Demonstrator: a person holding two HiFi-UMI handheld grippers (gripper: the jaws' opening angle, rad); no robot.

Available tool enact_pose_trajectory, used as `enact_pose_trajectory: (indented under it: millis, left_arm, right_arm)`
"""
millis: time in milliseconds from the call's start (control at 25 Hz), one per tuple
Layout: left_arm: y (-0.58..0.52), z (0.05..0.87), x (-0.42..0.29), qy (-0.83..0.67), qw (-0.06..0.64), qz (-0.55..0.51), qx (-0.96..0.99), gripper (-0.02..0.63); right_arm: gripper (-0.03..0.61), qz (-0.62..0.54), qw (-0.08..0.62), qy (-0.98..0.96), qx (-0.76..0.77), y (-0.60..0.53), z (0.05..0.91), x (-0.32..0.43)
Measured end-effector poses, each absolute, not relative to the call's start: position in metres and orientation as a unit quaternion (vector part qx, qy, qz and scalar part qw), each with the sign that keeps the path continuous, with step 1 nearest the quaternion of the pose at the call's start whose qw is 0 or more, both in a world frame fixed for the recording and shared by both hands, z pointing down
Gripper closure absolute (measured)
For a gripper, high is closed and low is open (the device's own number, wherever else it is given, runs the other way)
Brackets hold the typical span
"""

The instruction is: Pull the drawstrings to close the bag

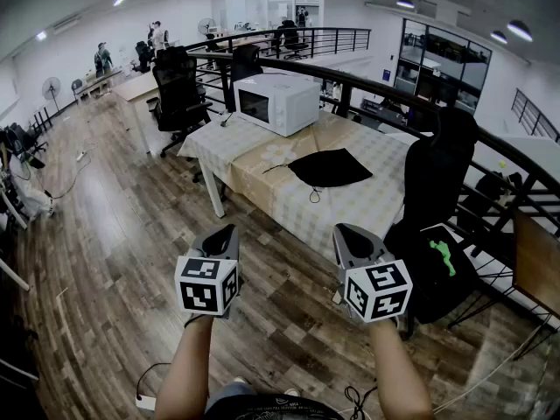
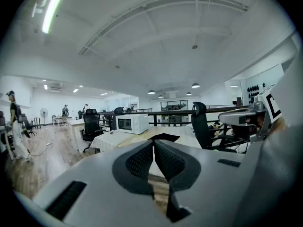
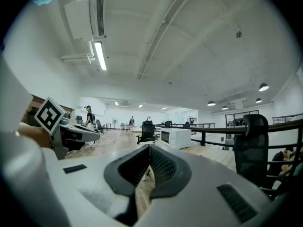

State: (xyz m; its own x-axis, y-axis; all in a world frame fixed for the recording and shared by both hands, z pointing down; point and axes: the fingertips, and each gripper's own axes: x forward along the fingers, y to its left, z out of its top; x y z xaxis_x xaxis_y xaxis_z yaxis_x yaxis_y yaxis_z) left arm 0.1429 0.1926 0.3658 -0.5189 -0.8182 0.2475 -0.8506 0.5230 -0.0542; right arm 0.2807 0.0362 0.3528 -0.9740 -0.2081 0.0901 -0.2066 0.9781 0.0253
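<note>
1. Two grippers, both clenched on nothing: the left gripper (image 1: 229, 233) and right gripper (image 1: 342, 231) hover side by side over the floor (image 1: 131, 234), well short of the table (image 1: 367, 204), likely poised for the approach.
2. The bag (image 1: 330, 166) lies flat on the table, near the microwave (image 1: 276, 101), untouched. Its drawstrings (image 1: 313, 194) trail loose beside it, so closing seems not yet begun.
3. No brand or writing is legible. The microwave's front is too small to read, and each cube (image 1: 206, 283) shows only black-and-white square markers.
</note>
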Motion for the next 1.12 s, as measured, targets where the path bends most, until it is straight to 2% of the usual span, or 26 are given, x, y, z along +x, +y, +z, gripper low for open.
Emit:
enact_pose_trajectory:
  millis: [680, 1000, 1120]
  left_arm:
    - [0.188, 0.378, 0.116, -0.866, 0.102, 0.067, 0.486, 0.578]
    - [0.172, 0.382, 0.06, -0.861, 0.105, 0.06, 0.494, 0.573]
    - [0.163, 0.384, 0.033, -0.856, 0.109, 0.06, 0.502, 0.544]
  right_arm:
    - [0.554, 0.0, 0.041, -0.993, 0.109, 0.036, 0.362, 0.257]
    - [0.552, -0.003, 0.046, -0.992, 0.114, 0.024, 0.365, 0.205]
    - [0.545, 0.001, 0.047, -0.991, 0.122, 0.017, 0.366, 0.18]
